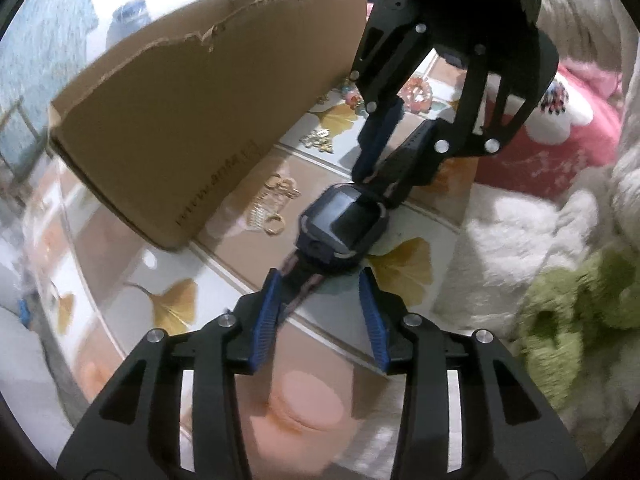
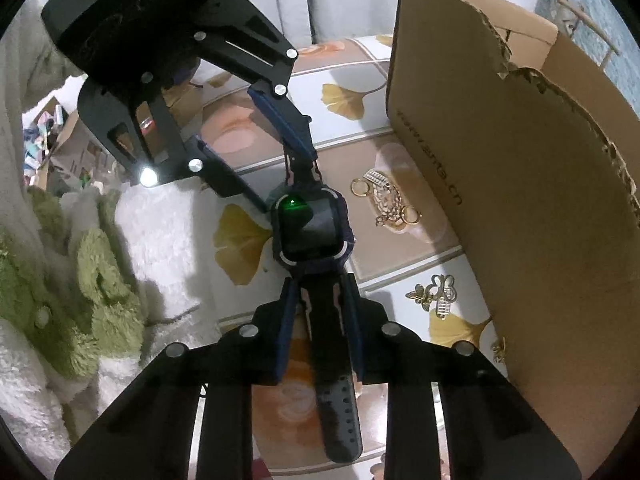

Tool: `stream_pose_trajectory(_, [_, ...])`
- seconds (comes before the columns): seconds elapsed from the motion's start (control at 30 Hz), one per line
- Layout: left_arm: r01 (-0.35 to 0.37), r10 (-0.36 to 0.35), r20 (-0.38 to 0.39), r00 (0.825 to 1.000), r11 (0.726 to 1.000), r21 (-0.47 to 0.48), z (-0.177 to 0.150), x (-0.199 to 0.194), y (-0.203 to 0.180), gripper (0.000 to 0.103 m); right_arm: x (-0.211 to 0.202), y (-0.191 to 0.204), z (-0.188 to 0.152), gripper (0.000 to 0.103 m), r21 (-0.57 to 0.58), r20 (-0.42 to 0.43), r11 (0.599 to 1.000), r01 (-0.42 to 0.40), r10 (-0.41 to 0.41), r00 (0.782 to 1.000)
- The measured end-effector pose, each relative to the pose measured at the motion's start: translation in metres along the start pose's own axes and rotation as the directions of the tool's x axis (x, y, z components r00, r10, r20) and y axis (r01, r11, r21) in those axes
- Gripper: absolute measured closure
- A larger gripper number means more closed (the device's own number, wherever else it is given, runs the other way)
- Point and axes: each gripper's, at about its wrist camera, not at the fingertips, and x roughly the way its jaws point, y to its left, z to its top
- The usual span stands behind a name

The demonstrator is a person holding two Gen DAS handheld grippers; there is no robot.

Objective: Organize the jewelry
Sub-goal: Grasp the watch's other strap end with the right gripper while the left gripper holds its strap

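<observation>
Smartwatch [image 1: 342, 220] lies flat on the ginkgo-leaf cloth [image 1: 172, 304], beside the cardboard box [image 1: 208, 120], with gold earrings [image 1: 276, 208] between watch and box. Its long axis runs strap to strap, straight from one gripper to the other — each gripper faces one end.

Right gripper [image 2: 320, 316]: clenched on the perforated strap [image 2: 340, 408]; both blue pads press the strap's sides just behind the watch case, and the free strap tail runs back under the tool. It tilts steeply down at the cloth.

Left gripper [image 1: 320, 276]: released. The other strap sits between its blue fingers [image 1: 266, 308], touching or nearly touching the left one, with a clear gap to the right one — no grip. It is also pitched steeply down, opposite the right.

Judgement: the right hand owns the watch now. The box opening lies up and to the side of the strap axis, so the carry probably needs a lift clear of the torn rim. The left gripper should back off along the strap first. More gold pieces [image 2: 434, 296] lie along the box wall, untouched.
</observation>
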Motion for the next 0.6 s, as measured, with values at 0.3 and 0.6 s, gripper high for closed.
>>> stream_pose_trajectory(0.3, [0.002, -0.001, 0.023, 1.000, 0.999, -0.038, -0.017, -0.021, -0.019, 0.064, -0.005, 0.004, -0.010, 0.080, -0.061, -0.005, 0.998, 0.031, -0.032, 0.999])
stream_pose_trajectory(0.6, [-0.033, 0.033, 0.024, 0.999, 0.999, -0.015, -0.001, -0.003, 0.011, 0.045, 0.010, 0.006, 0.007, 0.080, -0.049, -0.004, 0.998, 0.030, -0.030, 1.000])
